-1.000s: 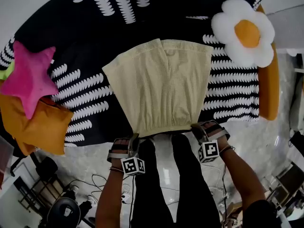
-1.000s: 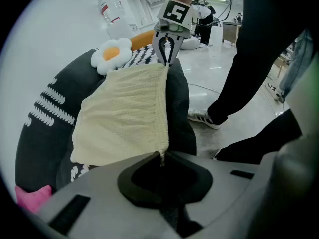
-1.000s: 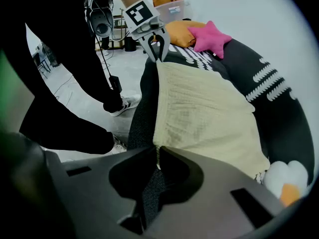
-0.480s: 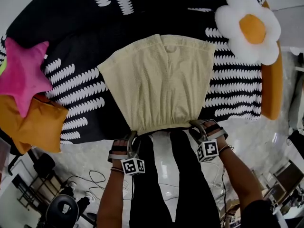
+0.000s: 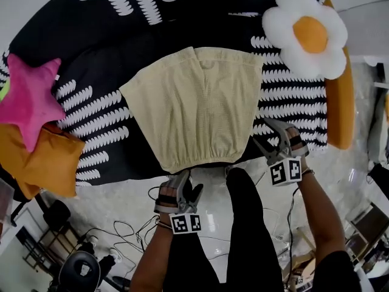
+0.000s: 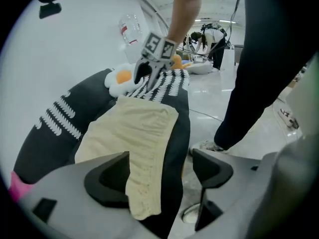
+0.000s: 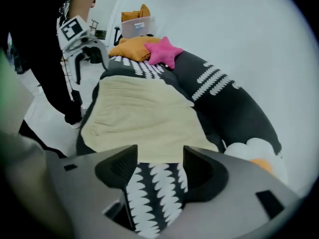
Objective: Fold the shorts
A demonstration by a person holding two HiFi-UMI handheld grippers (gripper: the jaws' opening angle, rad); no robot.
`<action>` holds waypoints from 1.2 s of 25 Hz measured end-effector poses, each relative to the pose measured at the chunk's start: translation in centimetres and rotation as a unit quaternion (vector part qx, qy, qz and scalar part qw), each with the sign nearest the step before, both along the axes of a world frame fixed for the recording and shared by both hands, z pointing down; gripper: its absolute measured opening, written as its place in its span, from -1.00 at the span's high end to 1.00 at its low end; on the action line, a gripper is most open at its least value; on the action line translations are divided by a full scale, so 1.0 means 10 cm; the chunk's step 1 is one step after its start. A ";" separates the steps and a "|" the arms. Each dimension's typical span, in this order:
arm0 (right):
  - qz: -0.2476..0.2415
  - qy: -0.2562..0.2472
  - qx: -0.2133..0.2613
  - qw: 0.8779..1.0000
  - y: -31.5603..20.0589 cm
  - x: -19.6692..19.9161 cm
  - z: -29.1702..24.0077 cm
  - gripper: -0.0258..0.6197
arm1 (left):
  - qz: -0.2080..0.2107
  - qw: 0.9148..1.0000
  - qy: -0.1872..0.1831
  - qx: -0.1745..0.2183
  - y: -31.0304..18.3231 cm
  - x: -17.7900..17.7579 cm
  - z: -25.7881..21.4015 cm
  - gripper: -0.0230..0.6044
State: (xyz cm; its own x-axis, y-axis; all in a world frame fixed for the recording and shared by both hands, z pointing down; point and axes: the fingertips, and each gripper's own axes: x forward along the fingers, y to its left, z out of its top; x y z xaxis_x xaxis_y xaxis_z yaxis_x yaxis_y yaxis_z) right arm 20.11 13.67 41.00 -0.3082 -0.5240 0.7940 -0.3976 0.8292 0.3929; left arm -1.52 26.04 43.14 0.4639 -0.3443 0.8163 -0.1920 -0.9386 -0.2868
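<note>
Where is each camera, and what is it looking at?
Head view: on the head, looking down at the shorts; left gripper, right gripper, arms and legs show.
Left gripper view: on the left gripper, facing along the shorts toward the right gripper; own jaws, a leg.
Right gripper view: on the right gripper, facing the pink star pillow; own jaws, left gripper.
Both grippers' jaws have just been opening, nothing between them; all views share the shorts.
</note>
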 end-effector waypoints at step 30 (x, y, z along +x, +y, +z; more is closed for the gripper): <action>0.125 -0.118 -0.061 0.983 -1.98 0.65 0.54 0.75 | -0.331 0.943 0.041 -0.016 -0.12 1.43 0.67 0.84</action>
State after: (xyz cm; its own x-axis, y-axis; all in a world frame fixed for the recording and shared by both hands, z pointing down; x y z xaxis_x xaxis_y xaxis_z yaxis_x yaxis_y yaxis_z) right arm 26.64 -6.15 46.40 -0.3645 -0.5121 0.7778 -0.6635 0.7289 0.1689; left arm 12.82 24.82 49.86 0.2173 -0.5568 0.8017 -0.7590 -0.6128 -0.2199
